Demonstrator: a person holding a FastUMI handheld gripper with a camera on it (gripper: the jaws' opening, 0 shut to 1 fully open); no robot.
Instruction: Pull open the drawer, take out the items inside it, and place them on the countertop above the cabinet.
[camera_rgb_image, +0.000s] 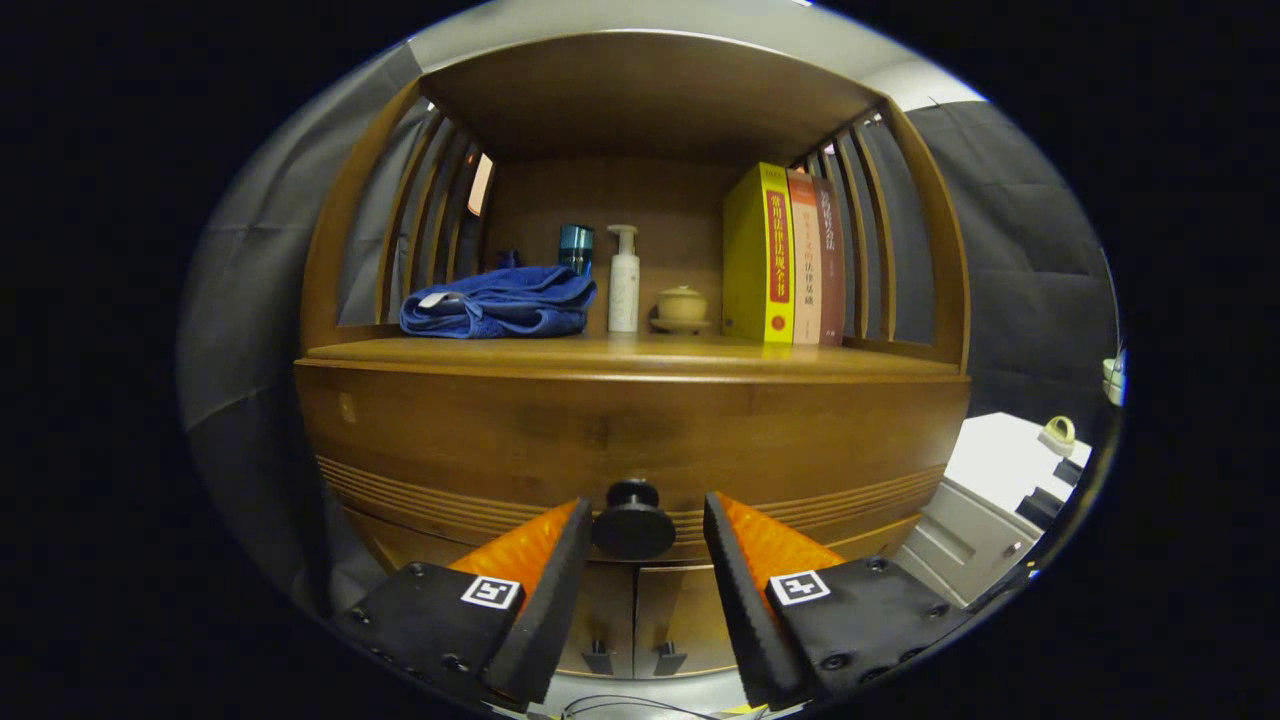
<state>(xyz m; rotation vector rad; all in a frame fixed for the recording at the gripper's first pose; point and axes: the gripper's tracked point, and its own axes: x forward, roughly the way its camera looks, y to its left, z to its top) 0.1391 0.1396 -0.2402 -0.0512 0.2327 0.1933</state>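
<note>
Between the fingers (640, 535), and just ahead of their tips, sits the dark round knob (633, 523) of the drawer (620, 440). The fingers stand apart with the knob centred in the gap; neither touches it, and they hold nothing. That is the relation the coming move likely turns on: the knob lies straight ahead, its stem pointing out of the drawer front toward the fingers, so they probably need only a slight advance and a squeeze before pulling straight back. The drawer front looks flush and closed, so whatever lies inside is hidden.

Beyond and above the fingers runs the counter (620, 352), already carrying a folded blue towel (500, 302), a white pump bottle (624, 280), a small lidded cup (681, 305) and three upright books (785, 258). Their spines carry Chinese characters, too small to read surely. Each finger mount bears a square black-and-white marker.
</note>
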